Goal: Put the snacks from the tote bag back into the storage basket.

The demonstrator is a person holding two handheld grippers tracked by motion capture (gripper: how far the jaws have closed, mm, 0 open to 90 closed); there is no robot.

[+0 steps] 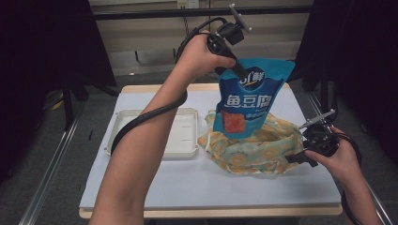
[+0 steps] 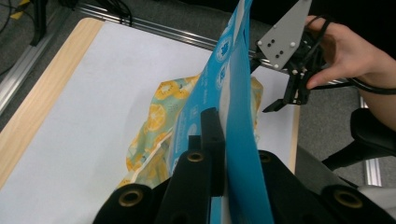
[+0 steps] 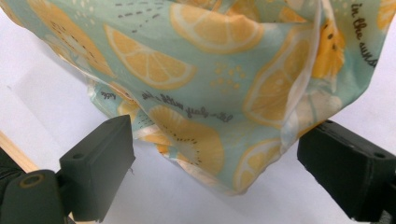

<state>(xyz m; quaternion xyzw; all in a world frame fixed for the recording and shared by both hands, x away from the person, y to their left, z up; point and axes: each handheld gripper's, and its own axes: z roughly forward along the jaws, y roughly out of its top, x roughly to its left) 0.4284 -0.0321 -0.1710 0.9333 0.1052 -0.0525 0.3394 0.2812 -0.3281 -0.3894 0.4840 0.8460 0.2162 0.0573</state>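
A blue snack pouch [image 1: 248, 101] with white characters hangs upright in the air, and my left gripper [image 1: 239, 72] is shut on its top edge. In the left gripper view the pouch [image 2: 238, 93] runs edge-on between the black jaws of the left gripper [image 2: 224, 140]. Below it a lemon-print fabric bag [image 1: 263, 150] lies crumpled on the table, and the pouch's lower end hangs in front of it. My right gripper [image 1: 295, 157] rests at the bag's right edge. In the right gripper view it [image 3: 217, 140] stands open, with a fold of the bag [image 3: 210, 70] between the wide-apart jaws.
A white shallow tray [image 1: 183, 140] sits left of the bag on the white tabletop [image 1: 211, 187]. Metal rails run along both table sides. The left forearm crosses above the tray. The right gripper [image 2: 285, 100] and its hand appear beyond the pouch in the left gripper view.
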